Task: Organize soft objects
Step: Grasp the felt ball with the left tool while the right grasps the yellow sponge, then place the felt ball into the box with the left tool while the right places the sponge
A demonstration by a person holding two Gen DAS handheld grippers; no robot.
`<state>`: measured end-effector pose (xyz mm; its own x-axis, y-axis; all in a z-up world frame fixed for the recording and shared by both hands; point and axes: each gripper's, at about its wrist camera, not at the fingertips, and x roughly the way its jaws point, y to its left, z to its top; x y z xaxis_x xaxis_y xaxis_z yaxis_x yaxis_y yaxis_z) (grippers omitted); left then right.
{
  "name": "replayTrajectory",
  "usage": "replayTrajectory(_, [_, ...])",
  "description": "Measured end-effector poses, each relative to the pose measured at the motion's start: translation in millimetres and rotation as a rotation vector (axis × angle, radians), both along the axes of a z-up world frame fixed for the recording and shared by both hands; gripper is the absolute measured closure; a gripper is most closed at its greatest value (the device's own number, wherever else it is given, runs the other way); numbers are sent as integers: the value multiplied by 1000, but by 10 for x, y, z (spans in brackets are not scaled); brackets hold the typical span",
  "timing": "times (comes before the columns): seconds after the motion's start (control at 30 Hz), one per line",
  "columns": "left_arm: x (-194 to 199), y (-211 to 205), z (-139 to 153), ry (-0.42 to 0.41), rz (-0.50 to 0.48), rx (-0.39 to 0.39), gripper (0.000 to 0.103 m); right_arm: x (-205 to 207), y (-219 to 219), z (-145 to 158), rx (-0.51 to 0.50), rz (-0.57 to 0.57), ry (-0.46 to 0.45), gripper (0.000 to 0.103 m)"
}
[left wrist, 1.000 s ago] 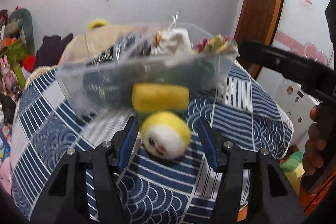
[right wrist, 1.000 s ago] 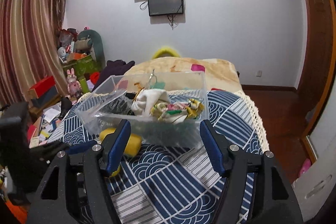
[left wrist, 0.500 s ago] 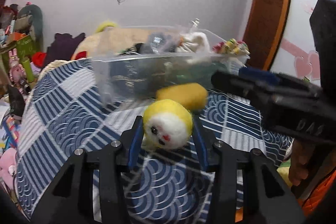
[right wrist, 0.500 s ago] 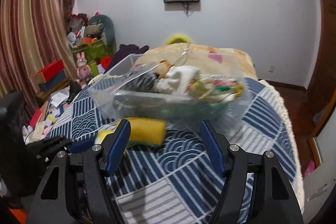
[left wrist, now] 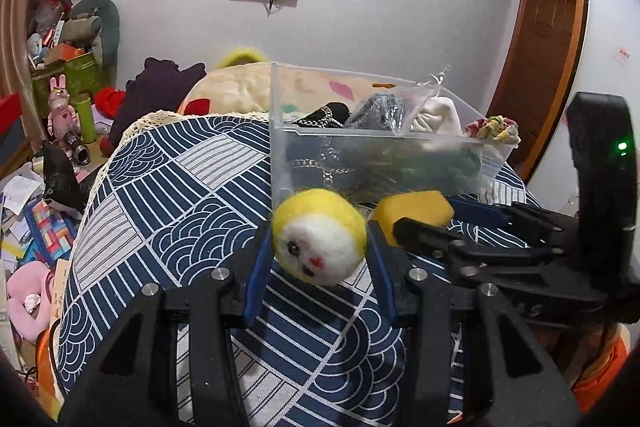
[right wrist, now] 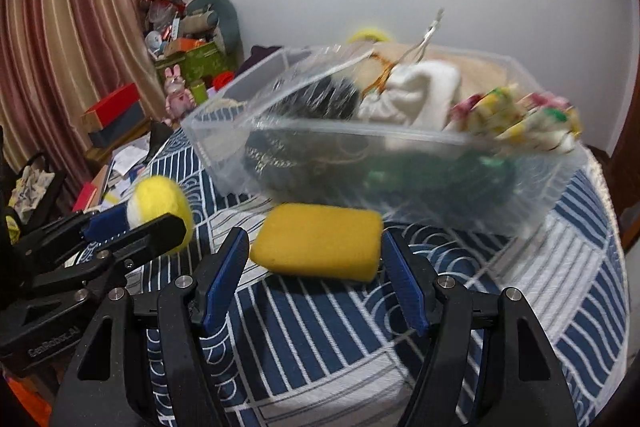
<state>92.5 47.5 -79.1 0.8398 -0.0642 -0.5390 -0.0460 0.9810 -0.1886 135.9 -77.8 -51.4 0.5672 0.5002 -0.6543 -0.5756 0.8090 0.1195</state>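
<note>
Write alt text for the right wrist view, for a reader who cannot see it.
The right gripper is open, its blue fingers either side of a yellow sponge lying on a blue patterned bedspread. Behind is a clear bin of soft items; at left, the left gripper holds a yellow felt ball.

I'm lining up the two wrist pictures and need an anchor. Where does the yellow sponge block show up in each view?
Left wrist view: the yellow sponge block sits right of centre, partly behind the right tool, just below the clear plastic bin.
Right wrist view: it lies at centre, between the right tool's open fingers.
Shared landmark: the clear plastic bin, directly behind the sponge in both.
</note>
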Motion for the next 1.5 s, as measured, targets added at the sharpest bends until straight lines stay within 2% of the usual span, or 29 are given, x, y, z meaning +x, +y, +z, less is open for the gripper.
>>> replayTrajectory(0.2, [3,-80,-17,4,-11,15,58,-37,11,-22,-36,-5,-26,38])
replayTrajectory(0.3, [-18,-98,3,-5,-14,18,58,-67,-13,-18,-42,-12,-41,47])
replayTrajectory(0.43, [-53,-127,54,-25,-17,25,58,-69,-101,16,-19,-14,-37,53])
replayTrajectory(0.63, [-94,-134,128,-45,-19,23,58,-107,-214,128,23,-31,-61,55])
replayTrajectory(1.03, [-8,-82,478,-147,-11,13,58,-226,-520,679,91,-136,-249,55])
replayTrajectory(1.17, [92,-57,565,-172,4,8,58,-144,-570,756,123,-168,-266,54])
replayTrajectory(1.33, [314,-47,561,-155,19,16,58,42,-441,727,120,-163,-255,54])
replayTrajectory(1.5, [574,-66,422,-91,18,51,58,184,-242,560,76,-151,-217,54])
